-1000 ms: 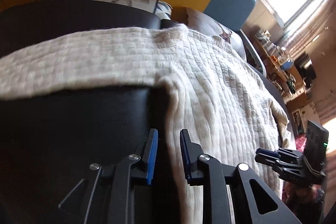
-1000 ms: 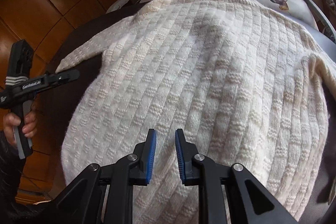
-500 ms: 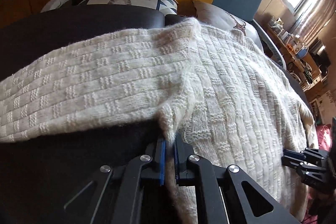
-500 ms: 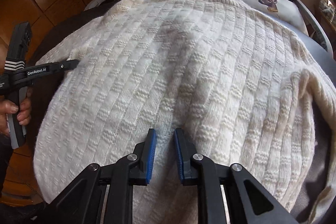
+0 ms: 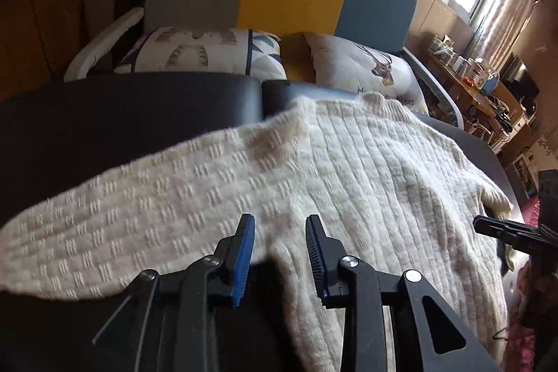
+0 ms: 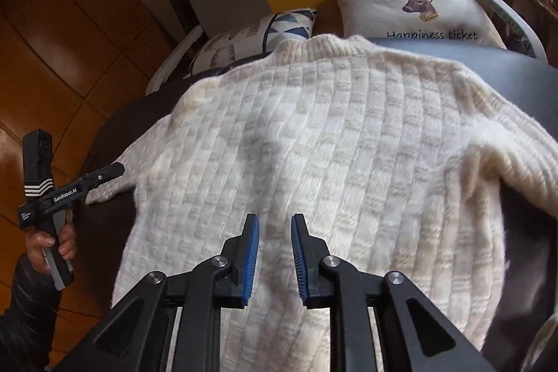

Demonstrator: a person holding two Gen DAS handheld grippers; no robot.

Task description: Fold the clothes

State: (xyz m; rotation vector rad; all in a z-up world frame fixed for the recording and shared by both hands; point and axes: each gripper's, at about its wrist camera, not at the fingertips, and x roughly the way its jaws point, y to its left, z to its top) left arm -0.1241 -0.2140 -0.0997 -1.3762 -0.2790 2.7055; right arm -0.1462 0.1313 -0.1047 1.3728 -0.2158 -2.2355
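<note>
- My left hand-held gripper [image 5: 279, 234]: jaws opening, nothing pinched, over the sweater's [image 5: 366, 176] sleeve [image 5: 139, 218].
- My right hand-held gripper [image 6: 275, 234]: narrow gap, empty.
- Sweater flat on dark cushion [image 5: 122, 114].

1. We see a chunky, fuzzy knitted wool sweater [image 6: 314, 145].
2. Our surface [image 5: 122, 121] looks like smooth, faintly shiny dark leather.
3. We see matt black plastic claws with ribbed blue pads [image 6: 251, 258].

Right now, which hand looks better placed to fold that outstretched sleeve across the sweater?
Probably the left. The left gripper, jaws opening with nothing clamped, sits by the armpit of the spread sleeve. The right gripper hovers mid-body over the sweater.
</note>
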